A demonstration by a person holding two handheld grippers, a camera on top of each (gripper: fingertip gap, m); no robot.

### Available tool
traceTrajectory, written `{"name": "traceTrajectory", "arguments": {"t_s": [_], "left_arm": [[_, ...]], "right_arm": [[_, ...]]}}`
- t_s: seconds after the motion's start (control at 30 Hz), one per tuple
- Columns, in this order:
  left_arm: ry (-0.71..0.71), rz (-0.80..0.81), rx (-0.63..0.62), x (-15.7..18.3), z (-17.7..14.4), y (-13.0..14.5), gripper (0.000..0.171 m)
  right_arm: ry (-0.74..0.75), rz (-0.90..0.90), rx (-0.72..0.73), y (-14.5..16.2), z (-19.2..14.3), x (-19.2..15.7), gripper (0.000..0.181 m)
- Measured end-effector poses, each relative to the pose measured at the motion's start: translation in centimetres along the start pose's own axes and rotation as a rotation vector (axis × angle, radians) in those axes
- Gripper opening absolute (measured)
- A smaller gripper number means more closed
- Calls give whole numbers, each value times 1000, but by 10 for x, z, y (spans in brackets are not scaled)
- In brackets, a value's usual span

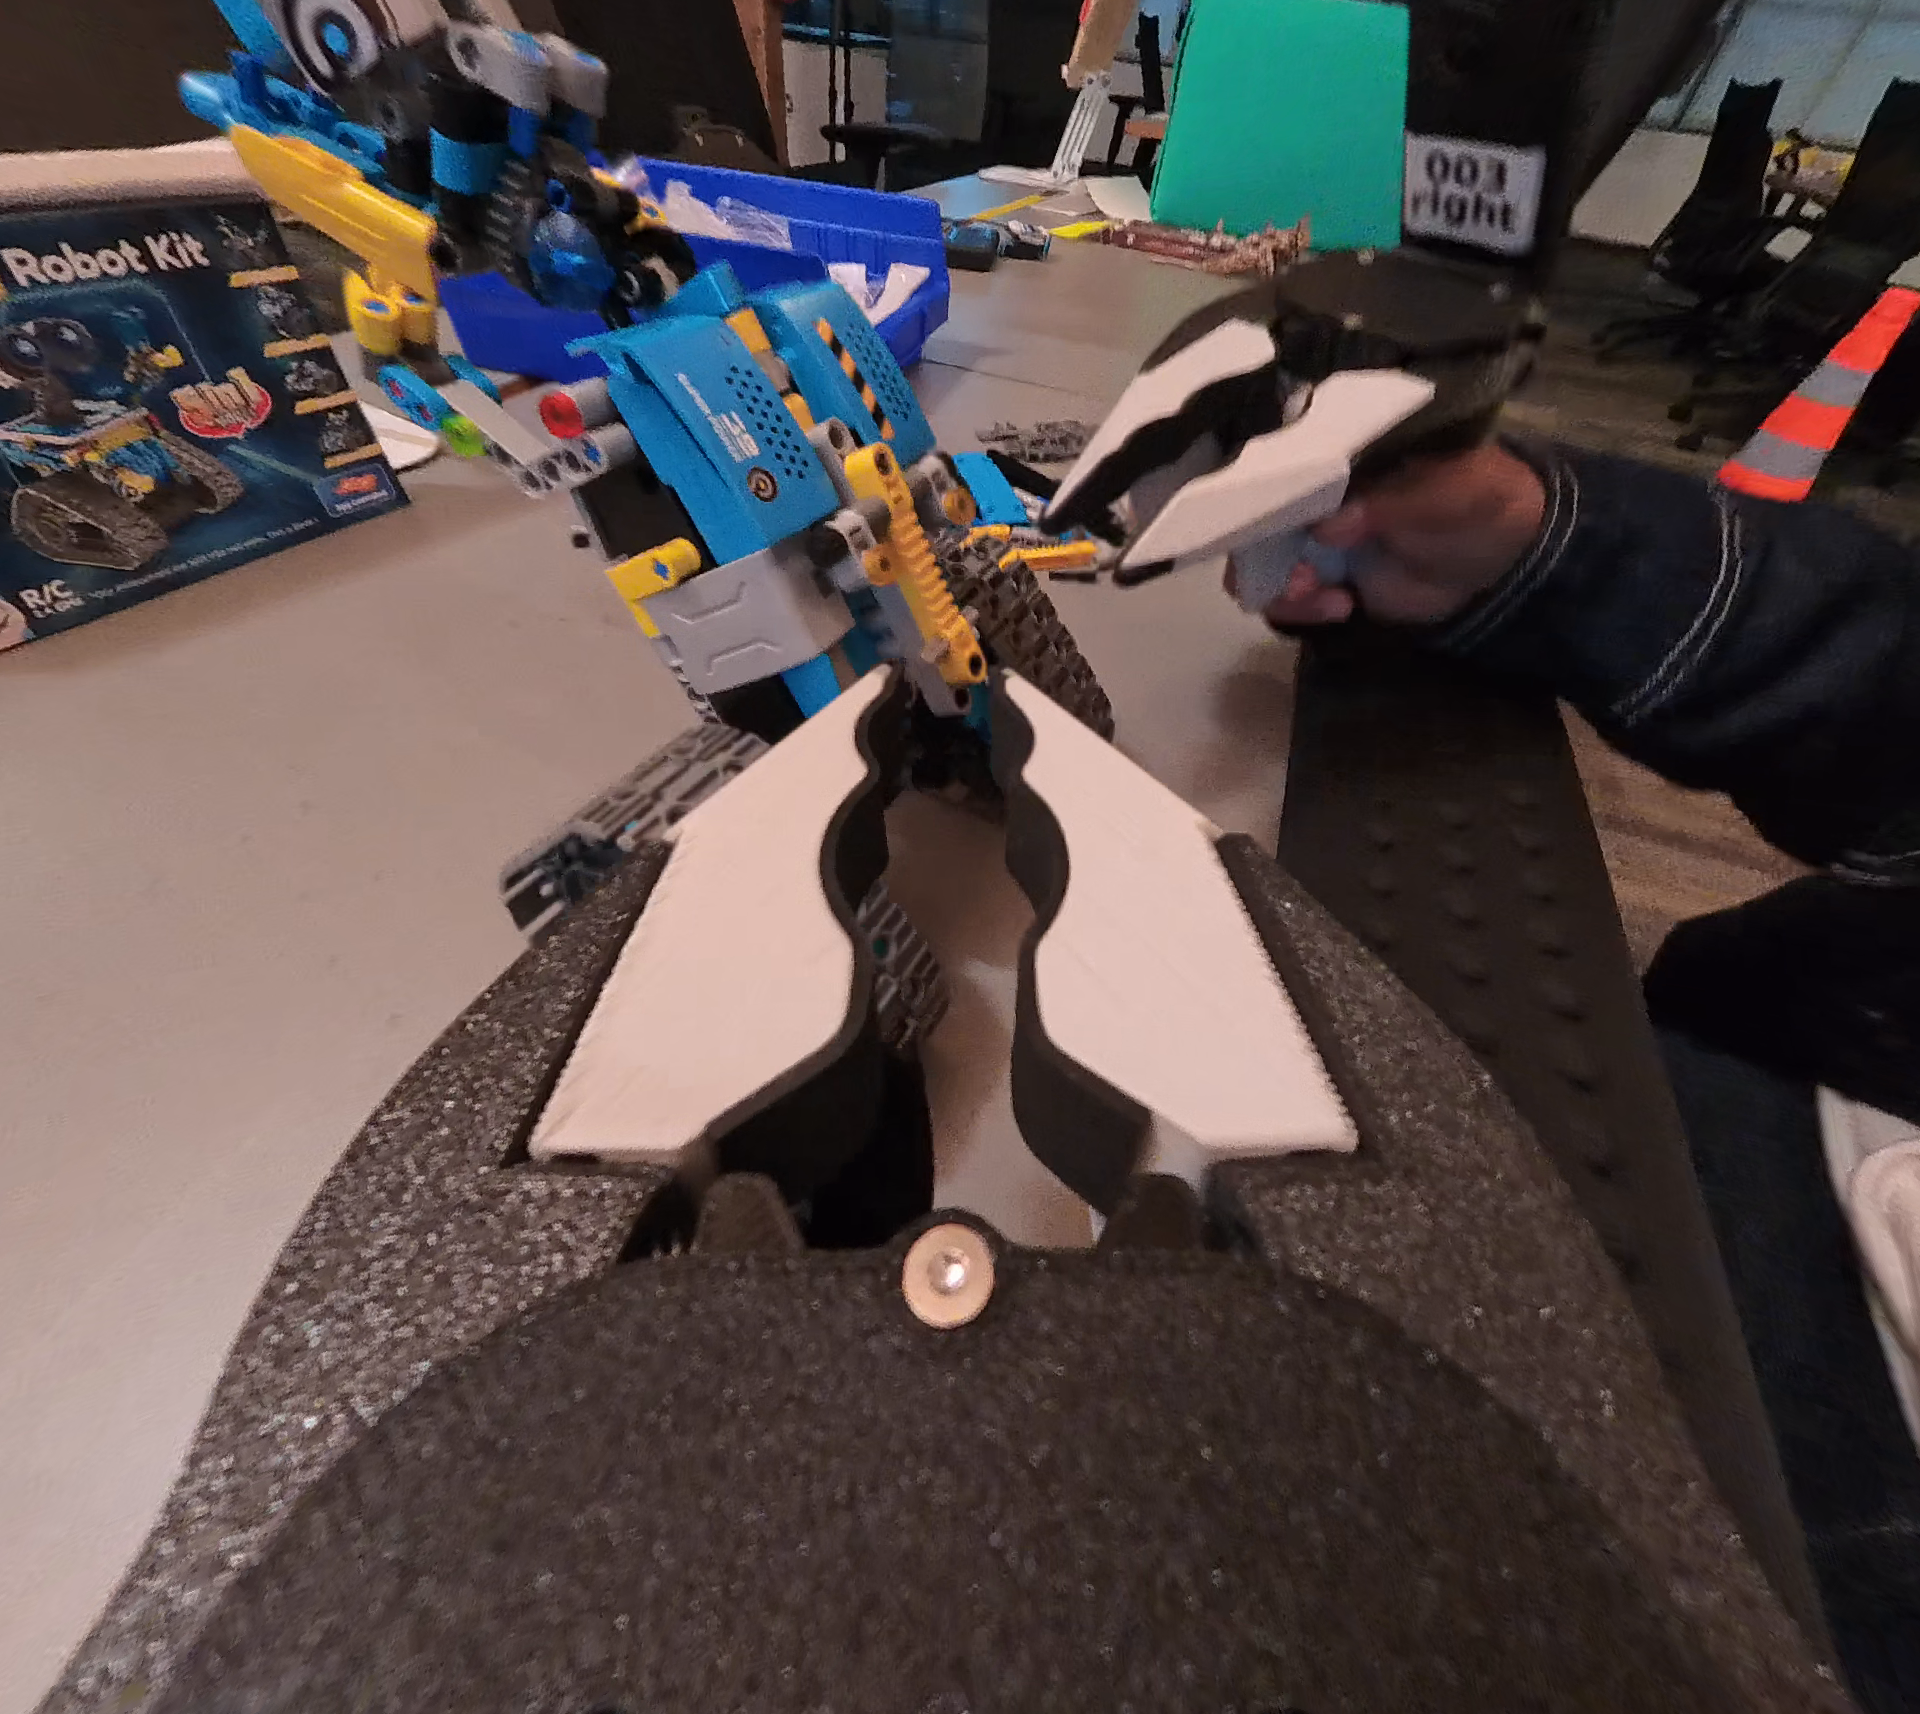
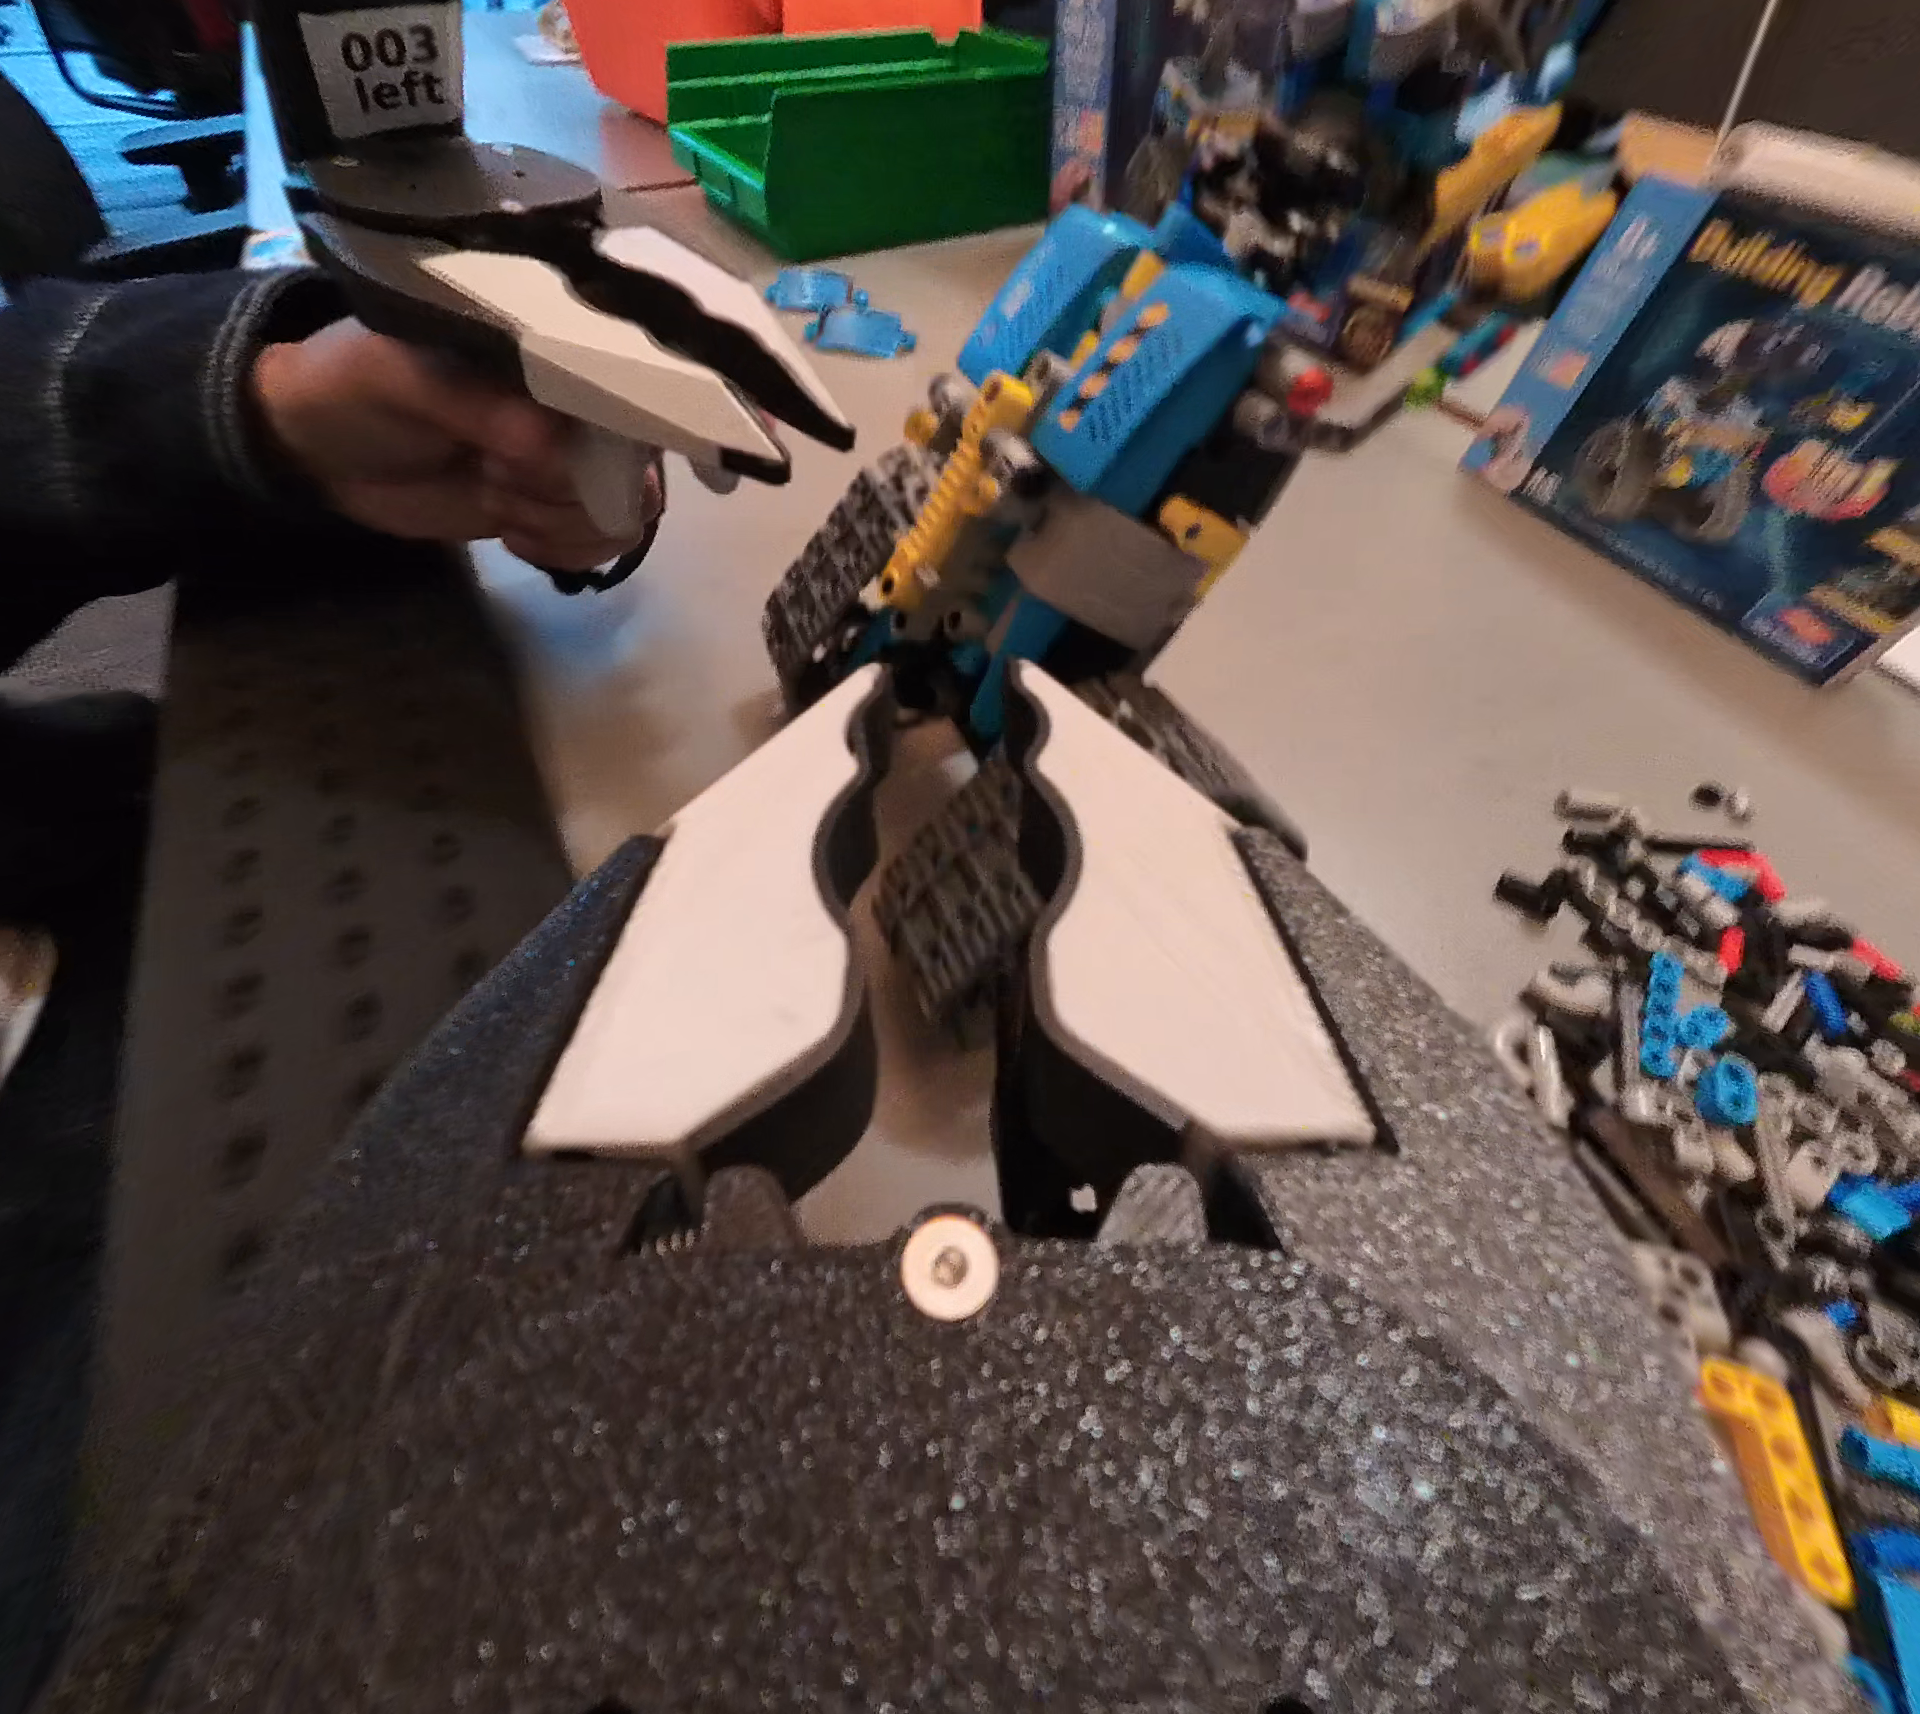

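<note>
A blue, yellow and grey toy robot (image 1: 727,438) built from bricks, with black tracks, leans tilted on the grey table (image 1: 260,833); it also shows in the right wrist view (image 2: 1122,376). My right gripper (image 2: 951,675) is closed on its lower frame, between the tracks, and shows from the side in the left wrist view (image 1: 1086,544), tips at a yellow pin. My left gripper (image 1: 948,677) is slightly open, its tips just short of the robot's base. In the right wrist view it (image 2: 816,454) holds nothing and sits beside the raised track.
A printed kit box (image 1: 156,397) and a blue bin (image 1: 831,241) stand behind the robot. A green bin (image 2: 862,137), two more boxes (image 2: 1745,438) and a pile of loose bricks (image 2: 1714,1041) are nearby. A black dimpled mat (image 1: 1455,885) runs along the table's near edge. Some 7 cm of space lies between my two pairs of fingers.
</note>
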State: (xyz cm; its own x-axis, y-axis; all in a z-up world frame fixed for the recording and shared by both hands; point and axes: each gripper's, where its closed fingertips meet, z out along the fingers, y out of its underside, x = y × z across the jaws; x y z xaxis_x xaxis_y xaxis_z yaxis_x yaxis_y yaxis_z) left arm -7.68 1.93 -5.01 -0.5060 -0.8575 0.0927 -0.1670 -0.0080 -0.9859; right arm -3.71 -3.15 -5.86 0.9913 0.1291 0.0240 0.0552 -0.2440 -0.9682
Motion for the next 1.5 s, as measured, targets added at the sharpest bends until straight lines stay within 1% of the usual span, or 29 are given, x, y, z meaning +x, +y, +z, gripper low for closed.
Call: {"name": "traceTrajectory", "arguments": {"t_s": [0.03, 0.07, 0.1, 0.13, 0.17, 0.2, 0.27, 0.3, 0.37, 0.43, 0.5, 0.57, 0.6, 0.67, 0.77, 0.83, 0.9, 0.97, 1.03, 1.1, 1.13, 1.23, 1.3, 1.4, 1.5], "left_arm": [[-2, -7, 18, -1, 0, -4, 14], [-10, -12, 30, -2, 1, -7, 14], [-22, -13, 36, -5, 2, -9, 15], [-34, -10, 35, -6, 4, -9, 17], [-52, -7, 29, -8, 5, -9, 20], [-76, -1, 22, -11, 6, -8, 22], [-115, 11, 15, -16, 6, -8, 22], [-118, 9, 15, -16, 6, -8, 22], [-109, -12, 24, -17, 6, -9, 22], [-111, -20, 36, -19, 6, -13, 21], [-121, 13, 44, -22, 5, -20, 22], [-170, 55, 23, -37, 5, -29, 22], [-174, 55, 10, -44, 5, -34, 26], [-100, 8, -18, -49, 9, -45, 40], [27, -93, -119, -51, 21, -39, 59], [42, -149, -124, -58, 27, -34, 60], [77, -216, -134, -61, 33, -28, 62], [142, -302, -159, -61, 39, -22, 76], [214, -370, -161, -57, 44, -22, 77], [249, -397, -135, -55, 46, -23, 71], [269, -406, -121, -52, 46, -24, 62], [236, -407, -91, -52, 45, -24, 59], [162, -408, -69, -53, 43, -24, 58], [3, -407, -12, -57, 36, -23, 57], [-70, -411, 12, -58, 30, -23, 57]], "right_arm": [[30, -22, 34, -6, 6, 0, 13], [71, -20, 62, -11, 11, 3, 12], [100, -2, 85, -16, 15, 7, 13], [110, 23, 115, -21, 19, 7, 19], [121, 46, 138, -24, 22, 7, 24], [129, 51, 141, -23, 25, 6, 26], [165, 10, 133, -23, 23, 6, 28], [191, -3, 164, -28, 19, 9, 26], [190, 9, 218, -34, 14, 10, 23], [186, 26, 214, -33, 16, 14, 23], [196, 13, 196, -32, 19, 17, 26], [240, -44, 196, -36, 19, 15, 27], [288, -82, 169, -36, 21, 16, 27], [366, -151, 115, -37, 27, 14, 32], [445, -229, 55, -42, 35, 8, 33], [505, -290, 23, -44, 38, 5, 29], [571, -321, -33, -41, 41, 6, 29], [602, -296, -40, -38, 43, 2, 27], [594, -256, -48, -32, 45, -5, 25], [615, -274, -74, -26, 44, -8, 25], [625, -281, -86, -26, 44, -7, 25], [640, -261, -106, -27, 40, -3, 18], [665, -236, -92, -28, 37, 5, 9], [643, -173, -81, -28, 39, 9, 7], [643, -150, -94, -28, 41, 7, 8]]}}
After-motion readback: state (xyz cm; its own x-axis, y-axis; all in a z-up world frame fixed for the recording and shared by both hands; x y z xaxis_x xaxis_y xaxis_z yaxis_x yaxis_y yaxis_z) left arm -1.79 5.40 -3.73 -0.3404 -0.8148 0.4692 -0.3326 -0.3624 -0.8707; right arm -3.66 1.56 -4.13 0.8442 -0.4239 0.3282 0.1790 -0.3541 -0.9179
